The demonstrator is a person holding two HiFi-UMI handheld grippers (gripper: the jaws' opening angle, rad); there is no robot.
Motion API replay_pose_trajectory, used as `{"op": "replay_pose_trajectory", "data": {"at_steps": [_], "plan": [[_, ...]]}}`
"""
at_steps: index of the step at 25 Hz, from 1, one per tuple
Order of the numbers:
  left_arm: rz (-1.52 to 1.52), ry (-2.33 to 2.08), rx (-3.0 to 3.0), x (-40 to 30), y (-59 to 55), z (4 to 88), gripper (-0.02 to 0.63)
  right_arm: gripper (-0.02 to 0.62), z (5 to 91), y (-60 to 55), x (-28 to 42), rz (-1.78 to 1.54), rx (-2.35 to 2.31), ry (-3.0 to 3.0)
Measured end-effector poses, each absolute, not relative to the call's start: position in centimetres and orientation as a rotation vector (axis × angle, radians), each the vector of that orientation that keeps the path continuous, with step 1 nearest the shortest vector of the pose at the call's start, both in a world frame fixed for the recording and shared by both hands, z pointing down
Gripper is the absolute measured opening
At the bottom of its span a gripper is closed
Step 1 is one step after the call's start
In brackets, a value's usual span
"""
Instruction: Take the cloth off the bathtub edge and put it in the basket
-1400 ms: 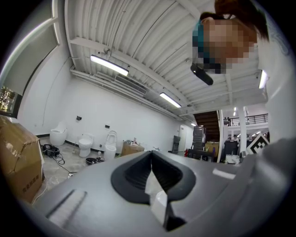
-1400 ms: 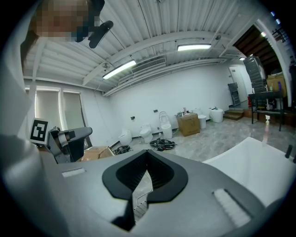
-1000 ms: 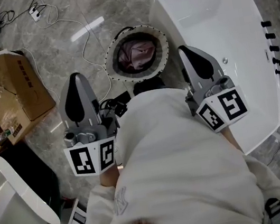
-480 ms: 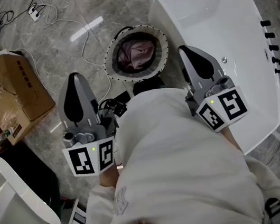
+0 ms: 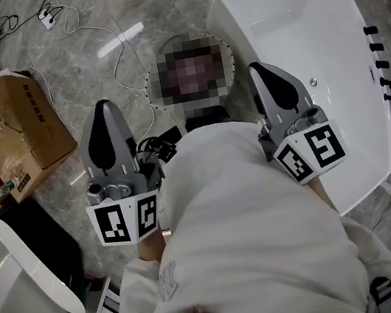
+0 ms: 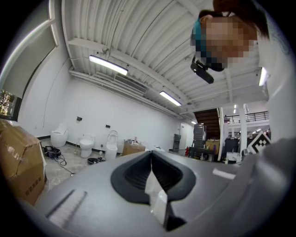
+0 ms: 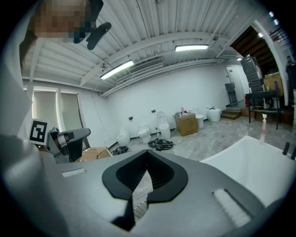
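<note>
A round basket with a dotted rim point(image 5: 150, 86) stands on the marble floor just left of the white bathtub point(image 5: 323, 32). A blurred patch covers its inside, so the cloth cannot be seen there. No cloth lies on the tub's edge point(image 5: 227, 4). My left gripper point(image 5: 102, 107) is held level at the lower left of the basket, shut and empty. At the tub's near left edge my right gripper point(image 5: 258, 67) is also shut and empty. The left gripper point(image 6: 150, 155) faces a room with toilets, and the right gripper point(image 7: 147, 155) faces floor with the tub point(image 7: 259, 162) at its right.
An open cardboard box point(image 5: 9, 140) sits on the floor at the left, with white cables point(image 5: 83, 29) trailing behind it. A white ceramic piece point(image 5: 36, 270) lies at the lower left. Black fittings point(image 5: 389, 88) line the tub's far side. A dark object point(image 5: 208, 120) lies by the basket.
</note>
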State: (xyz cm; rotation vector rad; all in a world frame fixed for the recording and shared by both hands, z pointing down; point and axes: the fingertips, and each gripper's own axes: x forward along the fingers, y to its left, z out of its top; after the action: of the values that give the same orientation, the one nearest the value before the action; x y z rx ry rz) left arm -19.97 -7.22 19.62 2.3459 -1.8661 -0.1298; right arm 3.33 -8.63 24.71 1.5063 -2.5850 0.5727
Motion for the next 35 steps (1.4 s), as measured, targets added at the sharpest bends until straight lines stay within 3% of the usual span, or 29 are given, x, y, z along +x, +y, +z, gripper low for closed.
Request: {"op": "replay_pose_trajectory", "data": {"at_steps": [35], "plan": [[-0.124,-1.805,2.427,-17.9,-7.3,18.6,0.049,-0.001,24.8,-8.3,4.2,0.564,1.506,-2.576]]}}
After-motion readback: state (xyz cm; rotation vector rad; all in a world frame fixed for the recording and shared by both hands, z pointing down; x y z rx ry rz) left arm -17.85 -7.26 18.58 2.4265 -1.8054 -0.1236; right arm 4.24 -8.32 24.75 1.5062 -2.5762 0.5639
